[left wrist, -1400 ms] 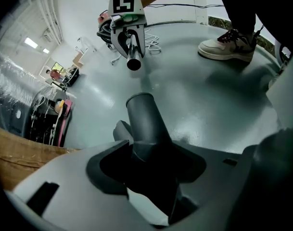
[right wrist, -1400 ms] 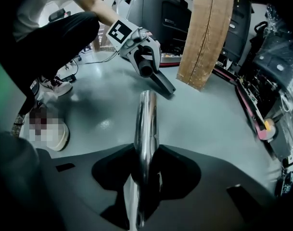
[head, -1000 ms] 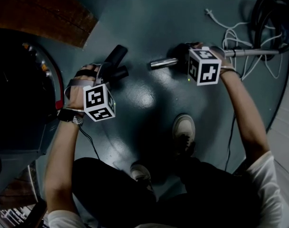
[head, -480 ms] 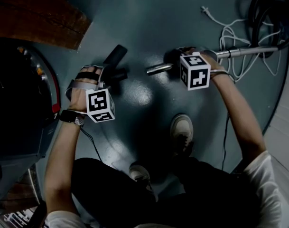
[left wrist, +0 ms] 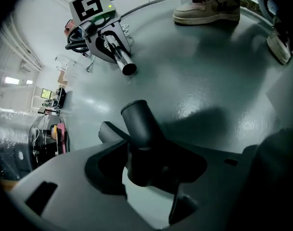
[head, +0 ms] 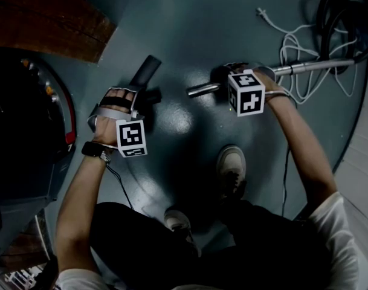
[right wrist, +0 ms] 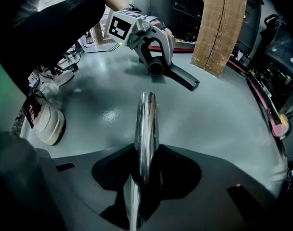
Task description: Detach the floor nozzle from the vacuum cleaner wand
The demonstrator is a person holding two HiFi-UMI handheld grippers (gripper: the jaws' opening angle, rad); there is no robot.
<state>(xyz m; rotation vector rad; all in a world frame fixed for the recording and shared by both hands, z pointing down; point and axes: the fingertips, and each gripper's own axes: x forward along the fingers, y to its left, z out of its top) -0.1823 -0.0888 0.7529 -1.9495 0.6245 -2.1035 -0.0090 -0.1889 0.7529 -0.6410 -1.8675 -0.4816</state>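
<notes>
The dark floor nozzle (head: pixel 146 71) lies on the grey floor, apart from the chrome wand (head: pixel 199 89). My left gripper (head: pixel 141 98) is shut on the nozzle's round neck (left wrist: pixel 139 124), which sticks out past the jaws with its open end facing the wand. My right gripper (head: pixel 227 78) is shut on the wand (right wrist: pixel 147 124) a little behind its free end. A gap of bare floor separates the neck from the wand's open tip (left wrist: pixel 128 69). In the right gripper view, the left gripper (right wrist: pixel 153 57) holds the nozzle (right wrist: pixel 182 78) low over the floor.
White cables (head: pixel 292 41) and a black hose (head: pixel 341 11) lie at the far right, where the wand runs on. A wooden board (head: pixel 51 17) is at the top left, a dark machine (head: pixel 26 119) at the left. The person's shoes (head: pixel 234 168) stand close below the grippers.
Both grippers have sunk closer to the floor with their loads. The left gripper has rolled about its own axis. Nozzle and wand stay apart.
</notes>
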